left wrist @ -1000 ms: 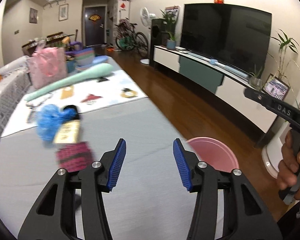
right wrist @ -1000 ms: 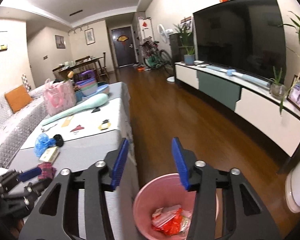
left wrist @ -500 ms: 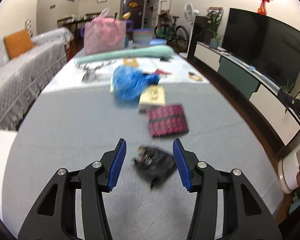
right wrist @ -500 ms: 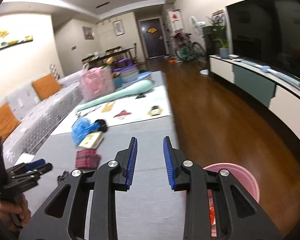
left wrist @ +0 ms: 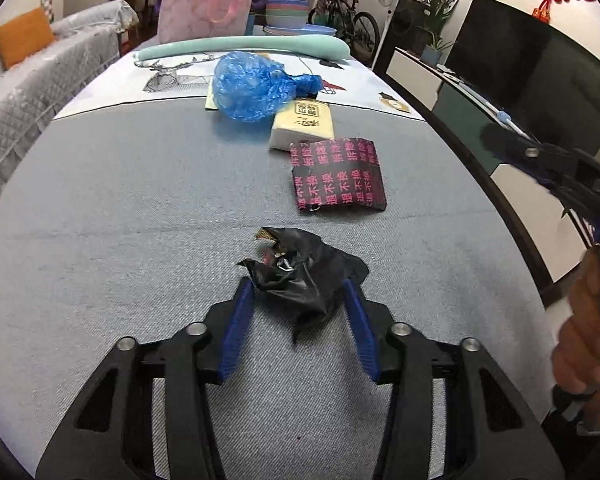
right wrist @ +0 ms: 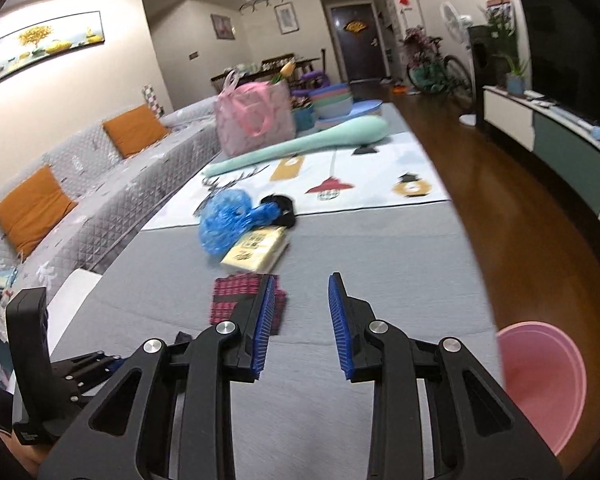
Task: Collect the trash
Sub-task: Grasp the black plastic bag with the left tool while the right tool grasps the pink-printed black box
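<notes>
Left wrist view: the left gripper is lowered over a crumpled black wrapper lying on the grey tablecloth; its blue pads stand partly apart and have just been closing, with the wrapper between them, its edges meeting or nearly meeting the pad tips, though a firm pinch cannot be confirmed. Beyond the fingertips lie a black packet with pink lettering, then a cream tissue pack and a crumpled blue plastic bag, the last two touching. Right wrist view: the right gripper hangs above the same cloth with its fingers narrowly parted and nothing between them; the pink-lettered packet sits just behind its left finger, the tissue pack and blue bag farther ahead. To the right of the fingers, off the table edge and lower down, stands the pink bin, its contents not visible from this angle. Judged from the layout, collection is under way but not finished: the black wrapper is about to be gripped, and at least the lettered packet and blue bag remain to be carried to the bin; whether the tissue pack counts as trash cannot be told.
</notes>
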### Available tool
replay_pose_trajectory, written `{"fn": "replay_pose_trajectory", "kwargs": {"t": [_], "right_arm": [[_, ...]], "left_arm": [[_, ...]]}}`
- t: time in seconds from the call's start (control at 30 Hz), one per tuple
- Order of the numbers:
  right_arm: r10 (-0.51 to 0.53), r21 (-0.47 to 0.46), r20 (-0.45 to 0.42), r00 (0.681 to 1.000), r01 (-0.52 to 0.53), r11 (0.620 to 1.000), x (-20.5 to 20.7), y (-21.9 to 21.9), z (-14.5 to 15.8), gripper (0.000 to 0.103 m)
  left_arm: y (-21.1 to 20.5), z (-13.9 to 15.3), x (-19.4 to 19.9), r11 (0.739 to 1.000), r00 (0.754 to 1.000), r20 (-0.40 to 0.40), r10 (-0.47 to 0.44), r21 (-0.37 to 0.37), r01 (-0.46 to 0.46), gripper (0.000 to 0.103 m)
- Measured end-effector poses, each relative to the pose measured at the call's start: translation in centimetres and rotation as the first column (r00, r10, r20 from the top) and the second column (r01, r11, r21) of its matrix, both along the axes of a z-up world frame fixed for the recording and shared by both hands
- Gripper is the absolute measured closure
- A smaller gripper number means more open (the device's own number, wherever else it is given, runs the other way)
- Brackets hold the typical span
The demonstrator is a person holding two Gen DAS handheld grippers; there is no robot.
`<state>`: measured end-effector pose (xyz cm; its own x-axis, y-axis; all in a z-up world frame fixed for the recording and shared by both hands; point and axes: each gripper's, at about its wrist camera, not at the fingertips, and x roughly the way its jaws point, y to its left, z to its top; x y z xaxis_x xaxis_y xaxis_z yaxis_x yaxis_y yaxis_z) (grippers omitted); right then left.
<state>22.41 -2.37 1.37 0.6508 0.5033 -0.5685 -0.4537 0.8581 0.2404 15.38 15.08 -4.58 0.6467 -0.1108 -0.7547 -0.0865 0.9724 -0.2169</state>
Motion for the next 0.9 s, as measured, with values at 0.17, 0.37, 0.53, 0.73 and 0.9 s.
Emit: {"fn": "replay_pose_trajectory", "kwargs": {"t": [0.17, 0.37, 0.53, 0.73, 0.9], "right_arm": [[0.047, -0.015, -0.049, 0.998, -0.047, 0.999, 1.2, 2.6, -1.5, 0.063], [0.085, -0.046, -0.096, 0.992, -0.090, 0.995, 2.4, 5.4, -3.2, 0.048], [0.072, -0.066, -0.151, 0.986, -0.083, 0.994, 4.5, 7.2, -4.6, 0.045], [0.073, -0.100, -0.190, 0.979, -0.093, 0.991, 5.7, 8.7, -6.0, 0.044], [0.085, -0.137, -0.154, 0.984, -0.106, 0.985, 5.2, 9.8, -5.8, 0.056]], "left_arm": [[1.0, 0.9, 0.0, 0.999, 0.999, 0.027, 0.032, 0.019, -0.033, 0.064], [3.7, 1.4, 0.1, 0.992, 0.991, 0.033, 0.126, 0.026, -0.127, 0.065], [4.8, 1.5, 0.0, 0.990, 0.990, 0.035, 0.140, 0.021, -0.141, 0.065], [5.5, 1.6, 0.1, 0.990, 0.989, 0.036, 0.141, 0.013, -0.142, 0.065], [5.9, 1.8, 0.3, 0.989, 0.988, 0.046, 0.146, 0.009, -0.146, 0.065]]}}
